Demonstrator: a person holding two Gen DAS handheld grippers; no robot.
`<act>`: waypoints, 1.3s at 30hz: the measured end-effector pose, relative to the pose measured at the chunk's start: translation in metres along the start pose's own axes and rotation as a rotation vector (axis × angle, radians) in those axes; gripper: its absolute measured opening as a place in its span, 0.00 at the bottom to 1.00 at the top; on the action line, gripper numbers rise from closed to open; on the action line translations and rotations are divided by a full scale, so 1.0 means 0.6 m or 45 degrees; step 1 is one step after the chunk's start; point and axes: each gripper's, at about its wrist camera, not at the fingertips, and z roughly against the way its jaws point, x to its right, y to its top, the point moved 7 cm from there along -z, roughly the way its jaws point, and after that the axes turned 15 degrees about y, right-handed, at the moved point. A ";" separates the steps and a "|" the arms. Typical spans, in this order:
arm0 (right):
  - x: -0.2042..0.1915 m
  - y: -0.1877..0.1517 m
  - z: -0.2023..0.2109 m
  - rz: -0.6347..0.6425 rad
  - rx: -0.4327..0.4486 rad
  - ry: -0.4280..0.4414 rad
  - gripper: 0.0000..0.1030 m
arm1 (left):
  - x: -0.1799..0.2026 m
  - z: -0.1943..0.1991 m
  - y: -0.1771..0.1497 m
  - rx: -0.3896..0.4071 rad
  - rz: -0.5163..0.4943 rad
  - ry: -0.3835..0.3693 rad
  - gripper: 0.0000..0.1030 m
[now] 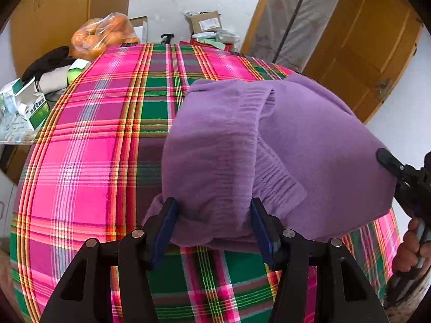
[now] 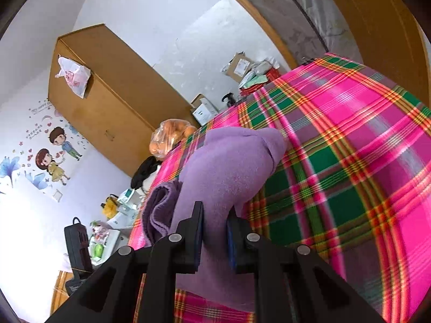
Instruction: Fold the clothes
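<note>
**Purple garment lifted over the plaid-covered table**

The left tongs (image 1: 214, 224) stand wide, with a bunched fold of the purple garment (image 1: 269, 148) sitting between the blue pads; whether the pads press on the cloth cannot be told from this view. The right tongs (image 2: 215, 228) are nearly closed and pinch a flap of the same garment (image 2: 229, 167), the cloth rising tautly between the two pads. In the left wrist view the right tongs' black tip touches the garment's right side, with a hand (image 1: 412, 247) gripping the handle below.

The garment lies partly raised and rumpled on the pink-and-green plaid cloth (image 1: 89, 161), toward the table's near right part, a ribbed cuff showing at its middle. At the far left corner sits a clear bag of oranges (image 1: 103, 36); cardboard boxes (image 1: 206, 21) crowd the far edge. A wooden wardrobe (image 2: 107, 102) stands against the wall beyond.
</note>
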 end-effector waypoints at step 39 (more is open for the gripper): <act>-0.147 -0.050 -0.223 0.167 -0.379 0.241 0.23 | 0.022 0.030 -0.008 0.037 -0.033 -0.122 0.56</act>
